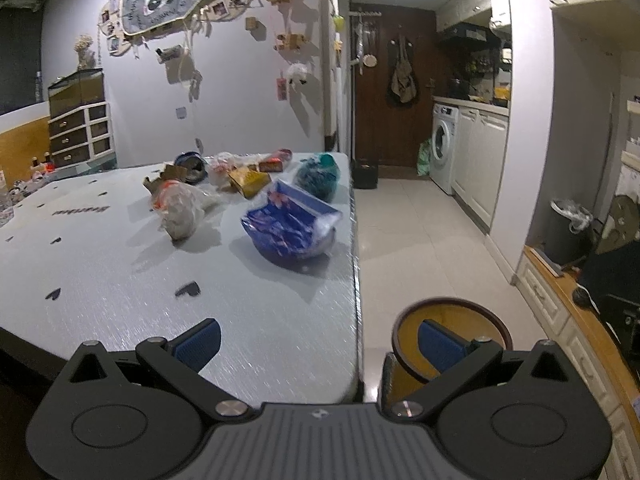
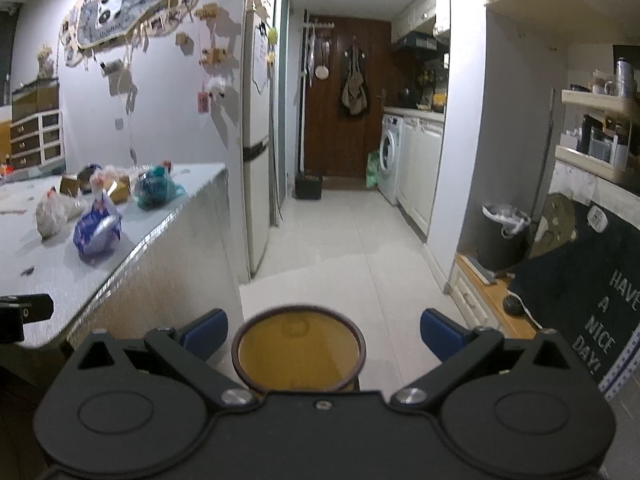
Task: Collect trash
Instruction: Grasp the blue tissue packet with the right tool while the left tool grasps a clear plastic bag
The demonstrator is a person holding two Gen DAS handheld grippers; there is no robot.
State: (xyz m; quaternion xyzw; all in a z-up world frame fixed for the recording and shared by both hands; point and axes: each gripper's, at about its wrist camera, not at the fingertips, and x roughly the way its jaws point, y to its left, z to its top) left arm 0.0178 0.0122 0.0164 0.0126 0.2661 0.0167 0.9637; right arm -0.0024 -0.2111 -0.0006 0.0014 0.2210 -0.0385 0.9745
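Trash lies on the grey table [image 1: 120, 280]: a blue wrapper bag [image 1: 290, 228], a crumpled clear bag [image 1: 180, 208], a teal bag [image 1: 318, 176], a yellow box [image 1: 248, 180] and more wrappers behind. A round yellow bin [image 2: 298, 350] with a dark rim stands on the floor by the table's corner. My left gripper [image 1: 320, 340] is open above the table's near right corner, nothing between its fingers. My right gripper [image 2: 324, 334] is open over the yellow bin, empty. The blue wrapper bag [image 2: 98, 232] and teal bag [image 2: 156, 188] also show in the right wrist view.
A fridge [image 2: 256, 140] stands past the table's far end. A white-tiled corridor [image 2: 340, 240] leads to a washing machine [image 2: 390, 156] and a brown door [image 2: 344, 92]. A black lined bin [image 2: 504, 236] and a dark cloth [image 2: 580, 292] are on the right.
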